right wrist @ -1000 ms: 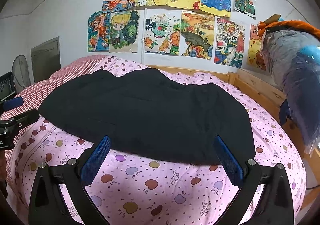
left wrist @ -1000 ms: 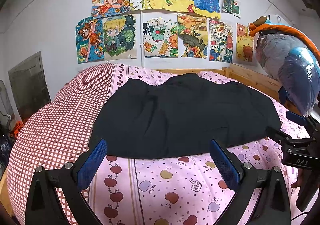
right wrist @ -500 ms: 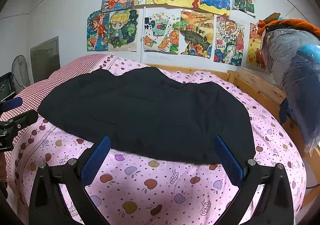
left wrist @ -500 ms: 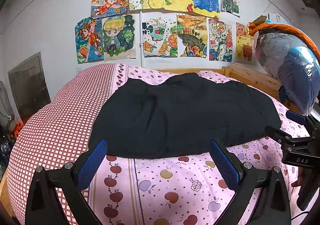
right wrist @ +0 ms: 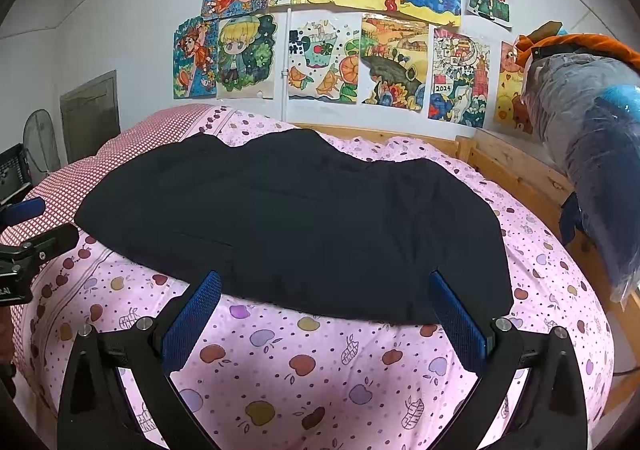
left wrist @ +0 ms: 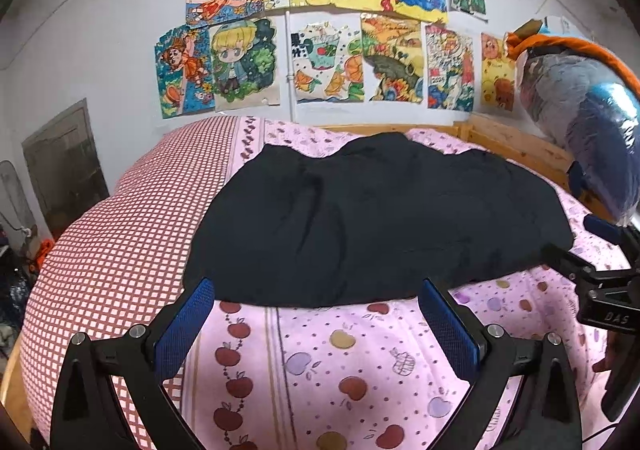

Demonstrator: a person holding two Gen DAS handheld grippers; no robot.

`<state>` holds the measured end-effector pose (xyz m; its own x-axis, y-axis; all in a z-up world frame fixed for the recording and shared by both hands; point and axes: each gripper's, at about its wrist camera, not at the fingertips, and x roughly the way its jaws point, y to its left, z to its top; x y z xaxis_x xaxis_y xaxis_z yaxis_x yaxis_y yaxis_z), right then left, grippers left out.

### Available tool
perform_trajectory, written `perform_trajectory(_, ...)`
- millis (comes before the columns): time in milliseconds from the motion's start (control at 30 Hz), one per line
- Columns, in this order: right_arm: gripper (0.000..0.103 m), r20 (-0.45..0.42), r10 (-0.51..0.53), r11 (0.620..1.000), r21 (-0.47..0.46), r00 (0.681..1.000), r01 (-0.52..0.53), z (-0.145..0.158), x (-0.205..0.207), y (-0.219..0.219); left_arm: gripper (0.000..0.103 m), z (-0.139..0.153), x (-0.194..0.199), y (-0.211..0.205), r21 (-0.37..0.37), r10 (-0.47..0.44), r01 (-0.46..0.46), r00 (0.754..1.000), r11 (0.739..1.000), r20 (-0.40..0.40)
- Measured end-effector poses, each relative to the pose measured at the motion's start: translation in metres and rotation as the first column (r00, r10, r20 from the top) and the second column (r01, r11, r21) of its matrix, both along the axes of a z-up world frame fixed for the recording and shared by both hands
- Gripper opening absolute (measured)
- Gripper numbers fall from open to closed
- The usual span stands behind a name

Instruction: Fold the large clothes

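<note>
Along the left edge of my right wrist view, I see a standing fan [right wrist: 37, 142] and a grey panel [right wrist: 90, 112] against the wall, and lower down the tip of my left gripper [right wrist: 28, 234] pokes into frame. Moving to the lower left of the left wrist view, the red checked cover [left wrist: 120, 242] fills the near side of the bed, meeting the pink fruit-print sheet [left wrist: 340, 362] toward the centre. At the bottom centre of that view my left gripper [left wrist: 316, 324] stands wide open with nothing between its blue pads [left wrist: 186, 324], just above the sheet and short of the cloth's near hem. Across the middle of both views lies the black garment [left wrist: 372, 222], spread flat on the bed with a few soft wrinkles, its near edge just beyond the fingertips. At the bottom centre of the right wrist view my right gripper [right wrist: 326, 314] is likewise spread wide and empty, its pads [right wrist: 458, 316] over the pink sheet at the garment's [right wrist: 296, 218] near edge. Above, colourful drawings [right wrist: 344, 22] cover the wall. Toward the right, a wooden bed frame [right wrist: 516, 170] runs along the sheet, and a plastic-wrapped bundle [right wrist: 592, 138] fills the upper right corner. At the right edge of the left wrist view, my right gripper [left wrist: 600, 270] shows from the side.
</note>
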<state>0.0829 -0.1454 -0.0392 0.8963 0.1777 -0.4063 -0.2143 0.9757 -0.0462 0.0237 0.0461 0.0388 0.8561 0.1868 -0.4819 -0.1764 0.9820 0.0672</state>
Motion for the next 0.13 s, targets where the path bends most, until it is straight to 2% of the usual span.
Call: perform_trajectory(133, 0.101, -0.006, 0.002, 1.0, -0.003, 1.0, -0.002, 0.0001, 0.001, 0.0012, 0.103, -0.0007, -0.0039, -0.0023, 0.023, -0.01, 0.01, 1.0, 1.0, 0.012)
